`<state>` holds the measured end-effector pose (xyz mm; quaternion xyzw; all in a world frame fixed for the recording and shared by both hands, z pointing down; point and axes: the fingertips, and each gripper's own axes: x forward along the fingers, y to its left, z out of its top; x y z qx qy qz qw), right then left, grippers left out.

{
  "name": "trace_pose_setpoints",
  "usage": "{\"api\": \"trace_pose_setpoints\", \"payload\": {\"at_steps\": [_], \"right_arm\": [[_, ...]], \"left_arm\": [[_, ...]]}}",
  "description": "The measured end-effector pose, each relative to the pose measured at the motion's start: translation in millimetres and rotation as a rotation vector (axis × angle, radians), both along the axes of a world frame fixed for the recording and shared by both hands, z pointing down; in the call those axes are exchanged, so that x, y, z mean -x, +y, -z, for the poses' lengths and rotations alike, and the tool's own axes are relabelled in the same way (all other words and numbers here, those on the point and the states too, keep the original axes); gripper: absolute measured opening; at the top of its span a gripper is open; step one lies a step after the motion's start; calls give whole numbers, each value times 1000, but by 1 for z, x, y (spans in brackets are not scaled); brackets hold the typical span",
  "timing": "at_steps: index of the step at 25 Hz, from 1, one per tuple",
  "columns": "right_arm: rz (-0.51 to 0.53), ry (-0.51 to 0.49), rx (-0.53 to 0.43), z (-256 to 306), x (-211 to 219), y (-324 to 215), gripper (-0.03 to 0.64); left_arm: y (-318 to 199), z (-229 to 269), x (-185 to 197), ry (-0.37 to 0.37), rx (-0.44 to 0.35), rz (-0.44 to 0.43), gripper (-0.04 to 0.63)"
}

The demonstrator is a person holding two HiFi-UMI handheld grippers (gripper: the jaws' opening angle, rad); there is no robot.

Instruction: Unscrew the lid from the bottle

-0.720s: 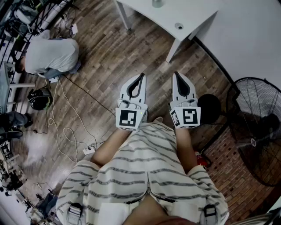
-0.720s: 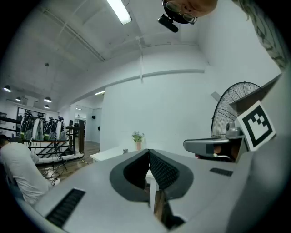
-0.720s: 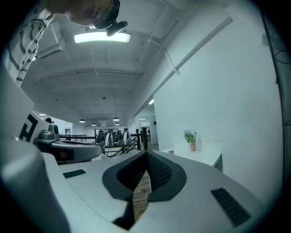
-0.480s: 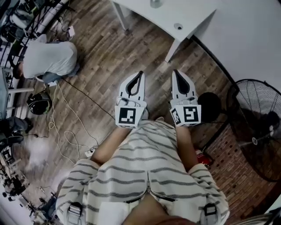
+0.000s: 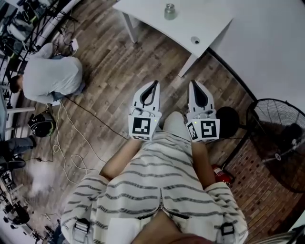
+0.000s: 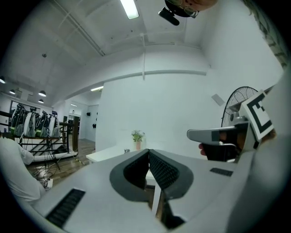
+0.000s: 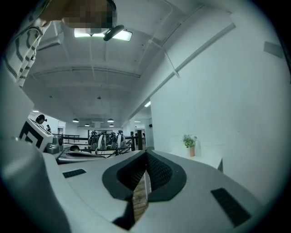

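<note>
Bottle (image 5: pixel 170 11) upright on white table (image 5: pixel 147 12), 12 o'clock and well apart from left gripper (image 5: pixel 154 84) and right gripper (image 5: pixel 193 84). Both are pressed together, empty, about equally near.

We wear a pale short-sleeved top (image 5: pixel 157 178) with thin dark stripes and a zip (image 5: pixel 162 208). Our left gripper (image 5: pixel 154 85) and right gripper (image 5: pixel 193 85) are white pointed shells with dark ribbed pads (image 6: pixel 162 170), each bearing a black-and-white marker cube (image 5: pixel 141 127).

- left gripper (image 5: pixel 153 87): jaws closed, empty, pointing level
- right gripper (image 5: pixel 195 87): jaws closed, empty, level, parallel just beside left
- both forearms extended forward from torso
</note>
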<state>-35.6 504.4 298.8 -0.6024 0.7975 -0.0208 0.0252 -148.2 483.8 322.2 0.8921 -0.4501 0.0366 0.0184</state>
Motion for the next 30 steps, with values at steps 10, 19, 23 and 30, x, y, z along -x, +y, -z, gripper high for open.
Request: {"api": "trace_pose_setpoints", "payload": {"at_steps": [10, 19, 23, 30], "right_arm": [[35, 6, 34, 0, 8, -101, 9], [81, -1, 21, 18, -29, -269, 9], [96, -2, 35, 20, -52, -333, 9], [134, -7, 61, 5, -86, -403, 9]], "left_arm": [[-94, -5, -4, 0, 46, 0, 0], [-253, 9, -47, -26, 15, -7, 0], [-314, 8, -74, -46, 28, -1, 0], [-381, -6, -111, -72, 40, 22, 0]]}}
